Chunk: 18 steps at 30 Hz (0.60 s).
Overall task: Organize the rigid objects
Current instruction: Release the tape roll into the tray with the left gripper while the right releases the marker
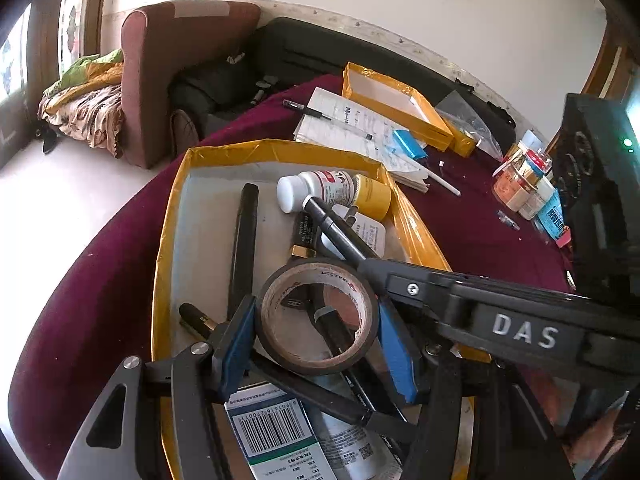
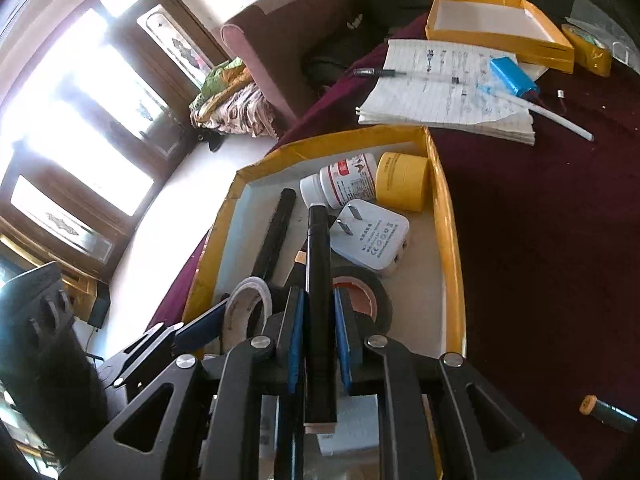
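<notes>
Right gripper [image 2: 318, 312] clamped on a slim black bar [image 2: 319, 300], jaws closed against its flanks; long axis in line with the fingers, far end aimed at the white pill bottle [image 2: 340, 186] and hanging over the near yellow tray [image 2: 444, 216]. Left gripper [image 1: 316, 320] holding a roll of black tape [image 1: 316, 316] by its outer rim, jaws set wide against both sides, the roll's open core facing up toward the camera, above the same tray.

Inside the tray: the white pill bottle lying on its side, cap to the left; a yellow tape roll [image 2: 402, 180] just right of it; a white plug adapter [image 2: 370, 240] with prongs to the far left; a long black stick [image 2: 276, 236] lying near-to-far along the left side; a second black tape roll [image 2: 362, 300] flat behind the right gripper.

Dark maroon cloth over the tabletop [image 2: 540, 240]. Further off, a lined notebook [image 2: 432, 92] with a pen [image 2: 376, 73] across it, a blue block [image 2: 512, 76], a second, empty yellow tray [image 2: 500, 36]. Beyond, a maroon armchair [image 1: 160, 80], pale floor, white wall, bright wood-framed windows.

"DAS" in raised letters on the right gripper's body [image 1: 524, 334] in the left wrist view; a barcode on a box [image 1: 272, 428] under the left gripper; other print too small to read.
</notes>
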Motion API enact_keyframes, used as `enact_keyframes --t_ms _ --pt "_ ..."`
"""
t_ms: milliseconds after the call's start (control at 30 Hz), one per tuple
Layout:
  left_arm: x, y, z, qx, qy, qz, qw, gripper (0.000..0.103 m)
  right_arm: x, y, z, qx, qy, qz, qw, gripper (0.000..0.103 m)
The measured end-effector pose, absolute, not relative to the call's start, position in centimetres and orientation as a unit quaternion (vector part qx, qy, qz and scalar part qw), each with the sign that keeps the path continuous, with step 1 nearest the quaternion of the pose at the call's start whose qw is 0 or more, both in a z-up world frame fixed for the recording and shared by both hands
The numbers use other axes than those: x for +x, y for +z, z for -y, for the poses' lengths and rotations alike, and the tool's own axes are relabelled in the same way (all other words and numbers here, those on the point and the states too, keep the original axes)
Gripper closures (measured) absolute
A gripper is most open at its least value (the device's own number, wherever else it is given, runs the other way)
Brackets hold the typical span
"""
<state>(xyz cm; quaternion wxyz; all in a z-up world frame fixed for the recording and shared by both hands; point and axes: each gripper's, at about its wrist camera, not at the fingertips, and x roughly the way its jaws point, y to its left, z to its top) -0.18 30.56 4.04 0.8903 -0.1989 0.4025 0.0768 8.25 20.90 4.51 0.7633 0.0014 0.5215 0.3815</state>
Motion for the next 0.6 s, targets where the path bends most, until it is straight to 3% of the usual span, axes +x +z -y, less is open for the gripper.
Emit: enact_keyframes --t_ms 600 --pt "-1.8 5.6 -30.0 -0.219 0.064 -0.380 0.897 0.038 7.4 5.9 -17.6 0.047 0.404 -0.512 0.757 0.087"
